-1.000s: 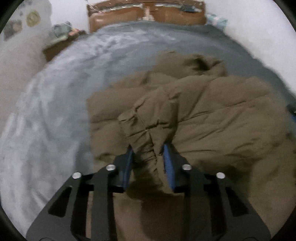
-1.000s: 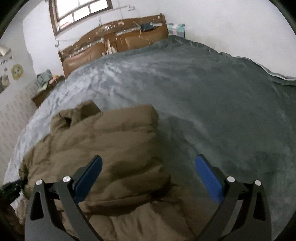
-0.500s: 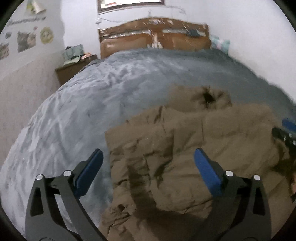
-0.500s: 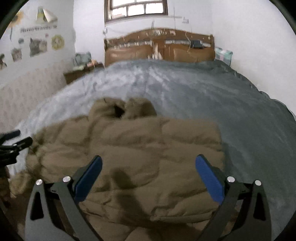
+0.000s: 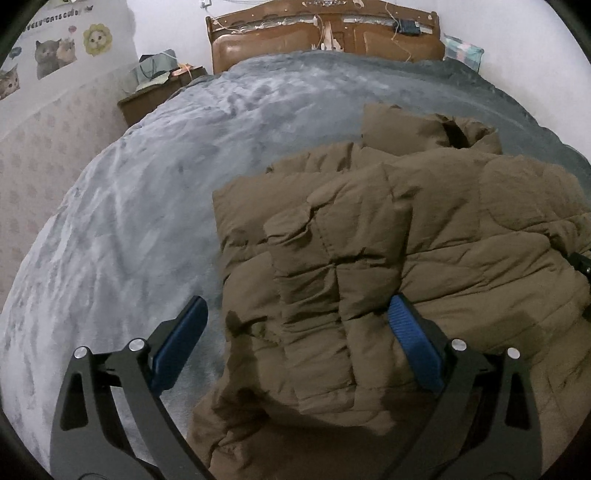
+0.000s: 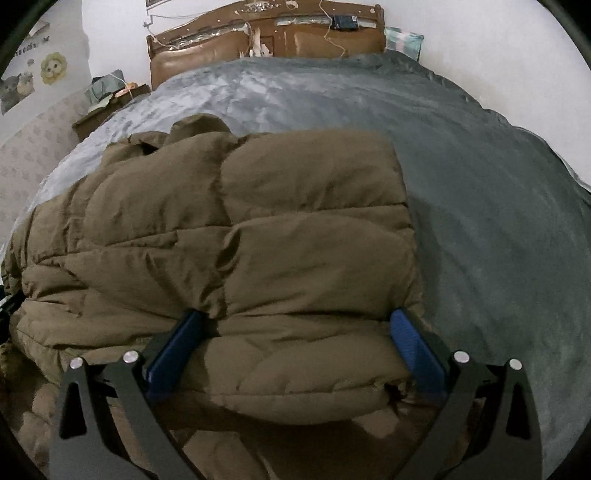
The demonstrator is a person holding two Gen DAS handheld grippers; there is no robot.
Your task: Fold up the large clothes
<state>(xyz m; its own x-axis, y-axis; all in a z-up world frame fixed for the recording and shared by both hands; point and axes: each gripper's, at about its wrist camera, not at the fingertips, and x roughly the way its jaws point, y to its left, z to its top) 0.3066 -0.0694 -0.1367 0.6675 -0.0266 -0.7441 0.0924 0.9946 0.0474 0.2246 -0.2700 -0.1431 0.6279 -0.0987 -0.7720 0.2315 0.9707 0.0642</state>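
Note:
A brown quilted puffer jacket (image 5: 424,229) lies on the bed, its collar pointing toward the headboard and a sleeve folded over its front. It also fills the right wrist view (image 6: 258,229). My left gripper (image 5: 295,332) is open and empty, hovering over the jacket's left lower part, with the folded sleeve between its blue pads. My right gripper (image 6: 295,339) is open and empty, low over the jacket's right lower edge, its pads close to the puffy fabric.
A grey plush blanket (image 5: 129,229) covers the bed and also shows in the right wrist view (image 6: 498,221). A wooden headboard (image 5: 325,33) stands at the far end. A cluttered nightstand (image 5: 159,85) sits at the left by the wall.
My left gripper opened and let go of the sleeve, which now lies folded on the jacket. Both grippers drew back, then came low over the jacket's near edge.

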